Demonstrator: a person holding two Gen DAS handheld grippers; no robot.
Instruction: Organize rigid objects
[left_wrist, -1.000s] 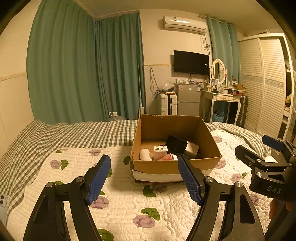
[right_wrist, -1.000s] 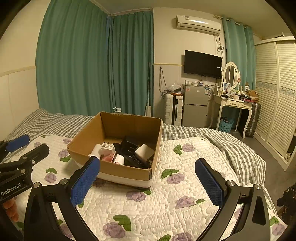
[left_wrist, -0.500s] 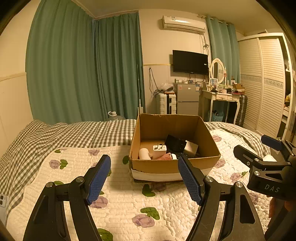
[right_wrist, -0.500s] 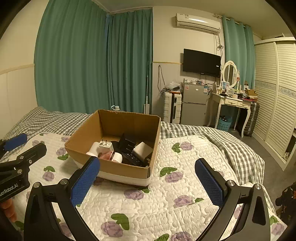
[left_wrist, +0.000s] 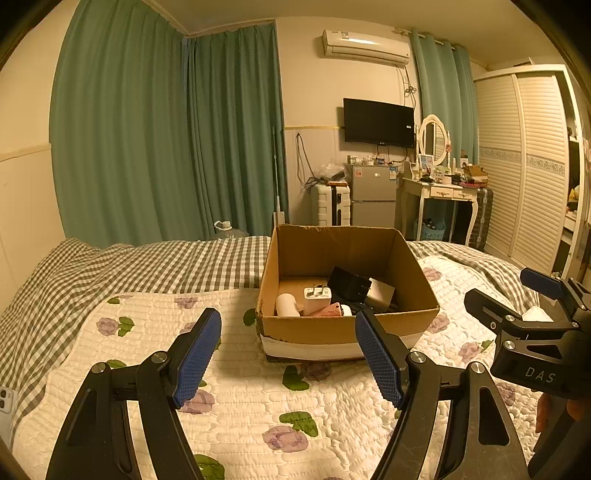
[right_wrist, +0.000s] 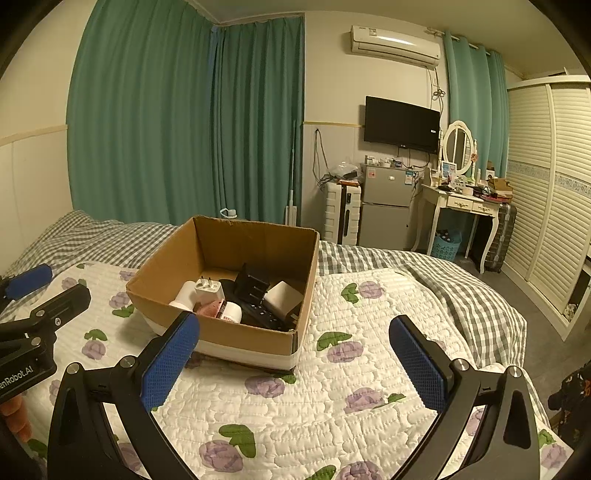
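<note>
Both grippers eased nearer the cardboard box; jaws spread wide, seemingly empty.

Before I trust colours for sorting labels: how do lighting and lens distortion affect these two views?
Left wrist view: a warm yellow cast tints the white quilted bedspread, and the fisheye bows the white louvred wardrobe. Right wrist view: cooler, greener tones, and shadow inside the brown cardboard box muddies the black items. Both are sharp, with dark corners.
</note>
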